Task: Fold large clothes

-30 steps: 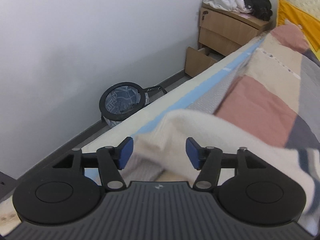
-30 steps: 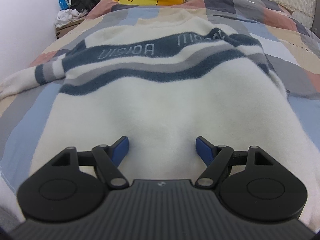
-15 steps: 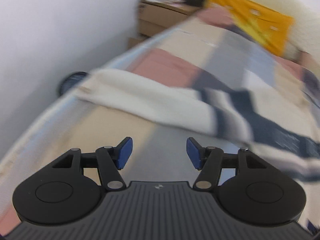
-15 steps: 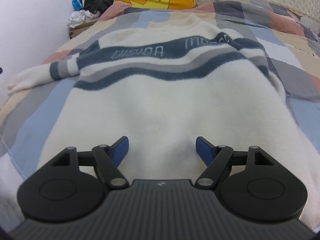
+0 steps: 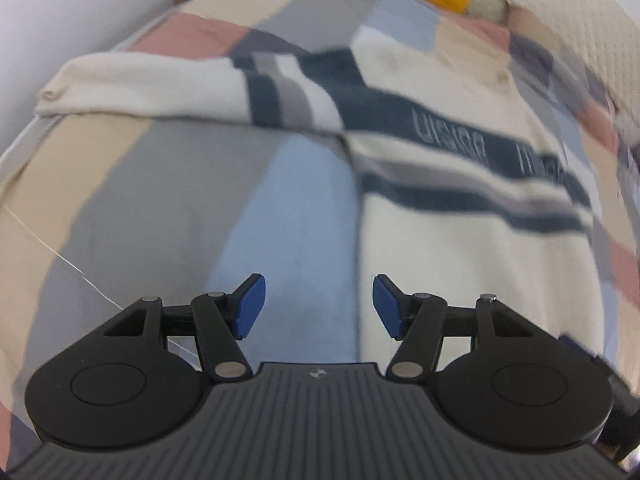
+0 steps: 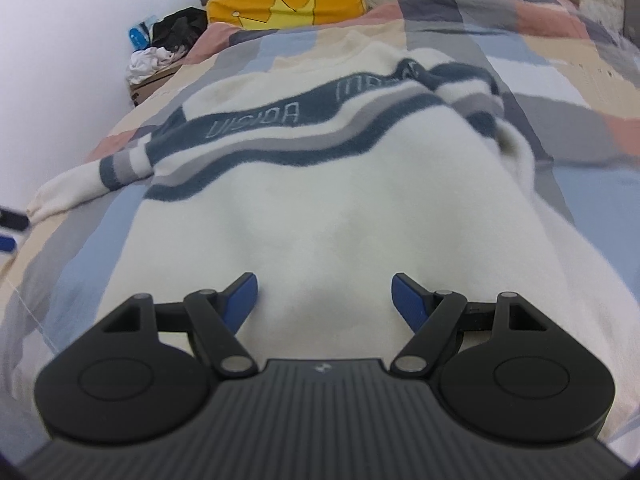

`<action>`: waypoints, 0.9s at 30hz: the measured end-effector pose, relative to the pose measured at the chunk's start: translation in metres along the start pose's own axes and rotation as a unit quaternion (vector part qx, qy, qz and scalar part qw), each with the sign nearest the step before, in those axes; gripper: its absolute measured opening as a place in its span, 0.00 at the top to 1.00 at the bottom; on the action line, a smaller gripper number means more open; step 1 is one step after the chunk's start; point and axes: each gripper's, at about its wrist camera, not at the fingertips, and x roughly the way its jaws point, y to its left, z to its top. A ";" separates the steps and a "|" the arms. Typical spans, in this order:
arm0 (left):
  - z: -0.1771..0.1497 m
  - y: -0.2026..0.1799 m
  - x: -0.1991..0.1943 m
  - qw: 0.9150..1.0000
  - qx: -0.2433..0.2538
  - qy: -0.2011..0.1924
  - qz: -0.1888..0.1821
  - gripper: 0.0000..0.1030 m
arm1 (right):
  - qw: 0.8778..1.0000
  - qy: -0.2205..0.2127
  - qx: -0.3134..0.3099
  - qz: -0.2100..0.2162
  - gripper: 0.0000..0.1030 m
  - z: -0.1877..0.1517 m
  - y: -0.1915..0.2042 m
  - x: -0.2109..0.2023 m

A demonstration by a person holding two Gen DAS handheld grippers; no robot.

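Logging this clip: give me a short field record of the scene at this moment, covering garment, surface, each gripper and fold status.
garment: cream sweater with navy and grey stripes, lying spread flat
sleeve: one sleeve stretched out sideways toward the bed edge
surface: patchwork bedcover
left gripper: open, empty, over the bedcover beside the sweater's side edge
right gripper: open, empty, over the sweater's lower body
background: yellow crown pillow
fold status: no fold visible yet
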 end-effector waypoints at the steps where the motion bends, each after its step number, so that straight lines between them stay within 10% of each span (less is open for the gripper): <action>1: -0.004 -0.006 0.006 1.000 0.009 0.007 0.002 0.37 | 1.000 0.002 0.006 0.003 0.27 0.000 -0.002 0.000; 11: -0.044 -0.056 0.067 0.995 0.000 0.096 0.029 0.37 | 1.000 0.010 0.011 0.016 0.27 -0.003 -0.006 0.000; 27: -0.058 -0.053 0.085 0.993 -0.014 0.106 0.052 0.32 | 0.998 0.003 0.053 0.017 0.27 0.001 -0.017 0.002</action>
